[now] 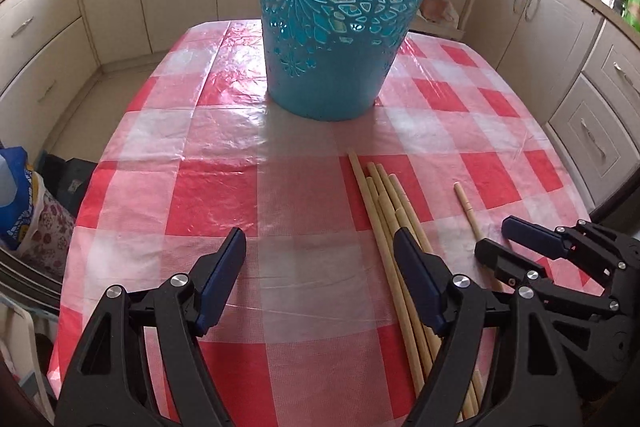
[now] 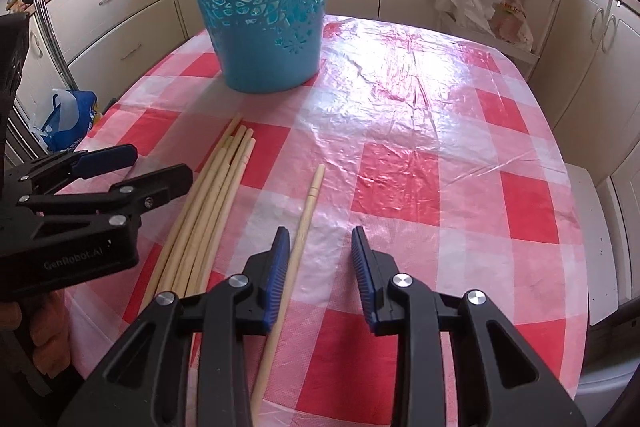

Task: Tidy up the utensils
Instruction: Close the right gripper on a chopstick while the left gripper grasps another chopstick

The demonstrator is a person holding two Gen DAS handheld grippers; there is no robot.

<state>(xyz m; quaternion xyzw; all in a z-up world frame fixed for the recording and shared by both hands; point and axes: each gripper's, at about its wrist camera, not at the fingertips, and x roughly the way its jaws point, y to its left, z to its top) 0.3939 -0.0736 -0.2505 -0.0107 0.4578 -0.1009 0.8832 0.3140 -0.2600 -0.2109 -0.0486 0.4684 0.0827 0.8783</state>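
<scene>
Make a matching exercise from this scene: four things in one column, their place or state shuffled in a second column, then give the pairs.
Things:
1. basket
2. chopstick bundle
3. lone chopstick
4. left gripper

Place or state:
A. lies apart, to the right of the others
B. jaws open, holding nothing
C. stands upright at the far end of the tablecloth
D. lie side by side, pointing toward the basket

Pairs: 1-C, 2-D, 3-A, 4-B
</scene>
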